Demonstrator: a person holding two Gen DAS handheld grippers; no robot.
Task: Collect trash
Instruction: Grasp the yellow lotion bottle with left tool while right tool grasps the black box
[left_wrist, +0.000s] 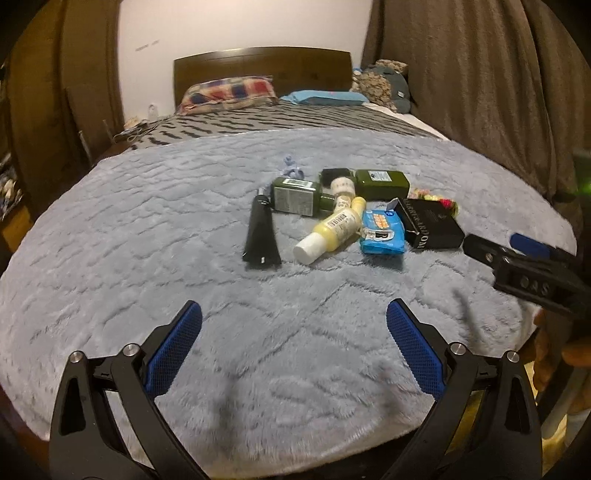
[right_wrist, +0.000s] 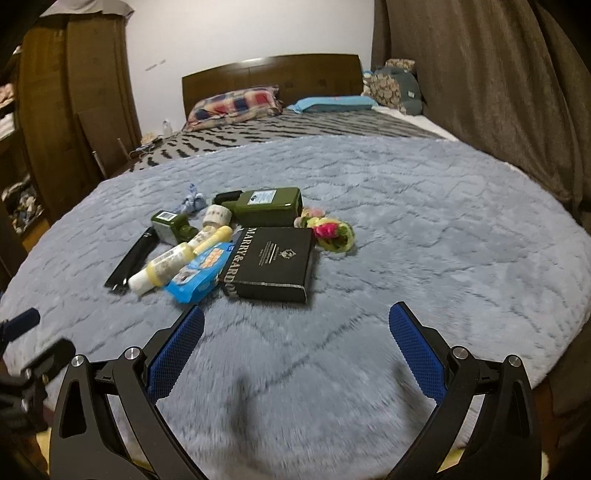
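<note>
A pile of trash lies mid-bed on the grey fleece blanket (left_wrist: 147, 221): a black tube (left_wrist: 260, 236), a yellow bottle with a white cap (left_wrist: 330, 230), a blue wipes packet (left_wrist: 382, 230), a black box (left_wrist: 430, 221), two green bottles (left_wrist: 295, 195) (left_wrist: 382, 182), a tape roll (left_wrist: 343, 186). In the right wrist view I see the box (right_wrist: 275, 262), packet (right_wrist: 199, 273), yellow bottle (right_wrist: 166, 264), tube (right_wrist: 133, 258) and a flower bundle (right_wrist: 330, 230). My left gripper (left_wrist: 293, 315) and right gripper (right_wrist: 295, 319) are open and empty, short of the pile.
Pillows (left_wrist: 229, 92) and a wooden headboard (left_wrist: 262, 64) are at the far end. Brown curtains (left_wrist: 480, 92) hang on the right, a wooden wardrobe (right_wrist: 74, 92) stands on the left. The right gripper's body (left_wrist: 532, 269) shows at the right edge of the left wrist view.
</note>
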